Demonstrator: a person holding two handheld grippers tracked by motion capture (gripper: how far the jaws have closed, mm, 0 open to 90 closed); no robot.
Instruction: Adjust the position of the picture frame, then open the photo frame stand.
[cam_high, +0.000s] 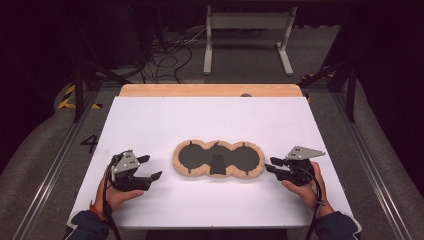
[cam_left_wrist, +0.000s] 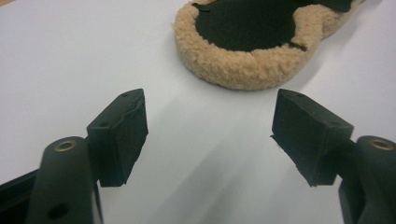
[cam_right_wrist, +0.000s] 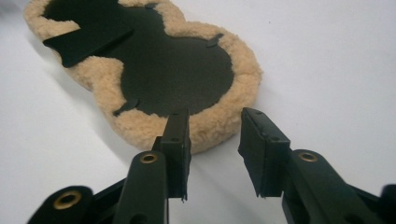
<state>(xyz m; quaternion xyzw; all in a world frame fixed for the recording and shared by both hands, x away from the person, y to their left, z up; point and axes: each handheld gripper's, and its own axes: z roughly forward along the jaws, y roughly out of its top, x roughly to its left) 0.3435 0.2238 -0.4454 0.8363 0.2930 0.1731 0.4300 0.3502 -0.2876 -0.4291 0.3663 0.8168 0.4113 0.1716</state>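
Fleece pad (cam_high: 218, 158) lies between spread left claw (cam_high: 150, 167) and right claw (cam_high: 270, 164), which is narrower, at its rim.

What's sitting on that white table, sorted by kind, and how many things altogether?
Fleecy tan pad with black inner face: 1
Hand-held grippers: 2, the left gripper and the right gripper, both with jaws apart and holding nothing
White table itself: 1
Total: 4

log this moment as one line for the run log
left claw: open, empty | right claw: open, empty | fleece pad: flat, mid-table, between claws, untouched | table: white
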